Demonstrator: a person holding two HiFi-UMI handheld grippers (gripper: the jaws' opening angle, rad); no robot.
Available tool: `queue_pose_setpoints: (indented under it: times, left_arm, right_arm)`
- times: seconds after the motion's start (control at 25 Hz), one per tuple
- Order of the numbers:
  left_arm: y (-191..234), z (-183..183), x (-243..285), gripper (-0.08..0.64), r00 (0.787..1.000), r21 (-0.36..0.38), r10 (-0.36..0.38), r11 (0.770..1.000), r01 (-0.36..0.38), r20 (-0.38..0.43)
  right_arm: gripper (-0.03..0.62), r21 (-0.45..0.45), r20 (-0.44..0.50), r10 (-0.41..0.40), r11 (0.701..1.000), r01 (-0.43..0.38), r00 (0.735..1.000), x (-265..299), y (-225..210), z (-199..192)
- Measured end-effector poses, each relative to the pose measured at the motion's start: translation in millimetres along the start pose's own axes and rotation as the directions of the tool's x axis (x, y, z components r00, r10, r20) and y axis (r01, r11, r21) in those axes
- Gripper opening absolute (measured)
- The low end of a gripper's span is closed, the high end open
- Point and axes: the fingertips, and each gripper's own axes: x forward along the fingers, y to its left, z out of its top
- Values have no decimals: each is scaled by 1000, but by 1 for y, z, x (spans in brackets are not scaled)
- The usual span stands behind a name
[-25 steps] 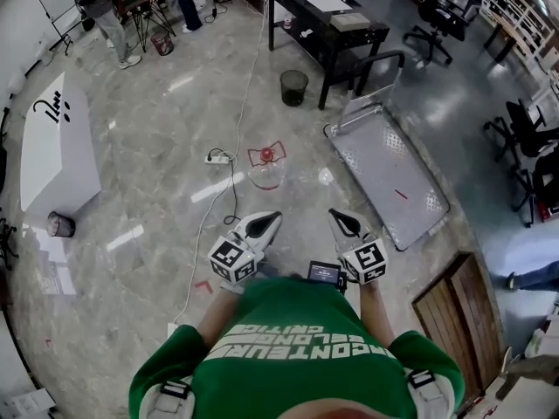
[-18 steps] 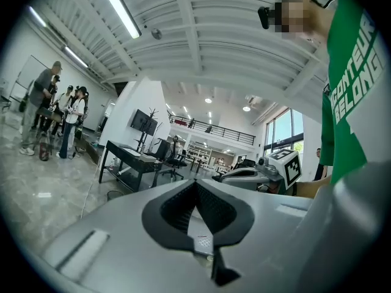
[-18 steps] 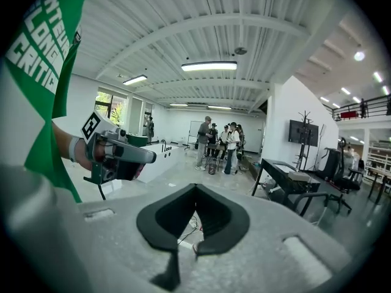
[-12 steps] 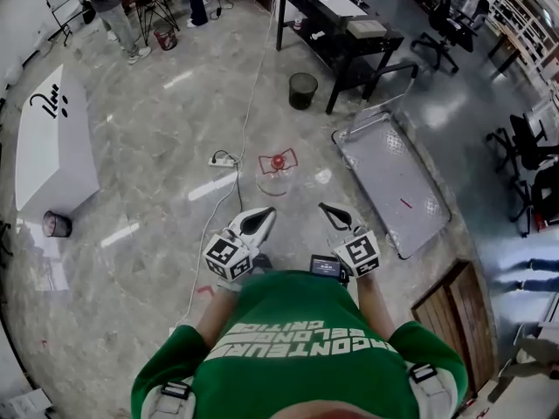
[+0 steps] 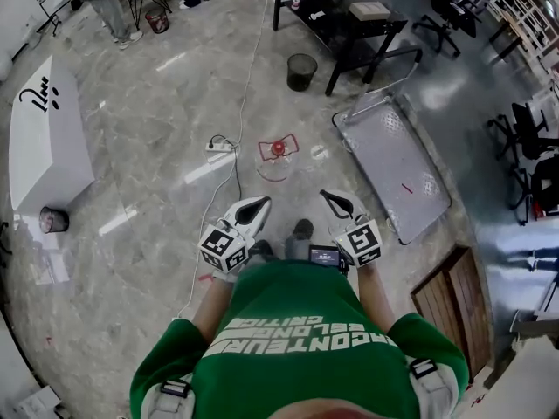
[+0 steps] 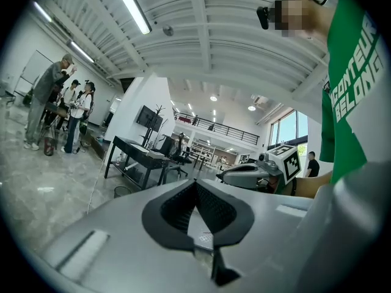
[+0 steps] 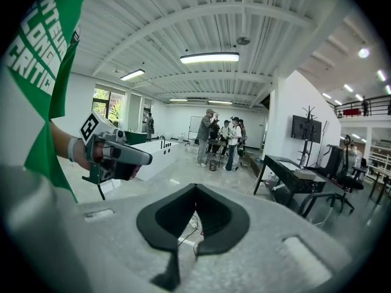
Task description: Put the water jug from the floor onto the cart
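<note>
Nearest, held out before a green shirt (image 5: 297,339): left gripper (image 5: 259,202) and right gripper (image 5: 327,195), side by side and apart from each other. Jaws of both closed tip to tip, with nothing between them, as seen in each gripper view.

Just beyond, standing on the marble floor (image 5: 148,120): jug (image 5: 277,157), clear with a red cap, upright, ahead of both grippers and touched by neither. Beside it to the left, a power strip (image 5: 218,147) on a white cable (image 5: 236,190).

Right of the jug, near but apart: cart (image 5: 393,160), a flat grey deck with its handle at the far end.

Farther on, a bin (image 5: 301,70) beside a black desk (image 5: 341,16). Off left, a white box (image 5: 44,138); off right, a wooden panel (image 5: 454,308).

Farthest, top left: people (image 5: 109,7) standing.
</note>
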Motion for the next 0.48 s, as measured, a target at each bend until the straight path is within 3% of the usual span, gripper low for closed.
queue_pose_setpoints:
  times: [0.48]
  left_arm:
    - [39,26,55,14,998,16,60,998,-60,-7]
  right_arm:
    - [-6,1,36,34,999,-34,999,42,-74,13]
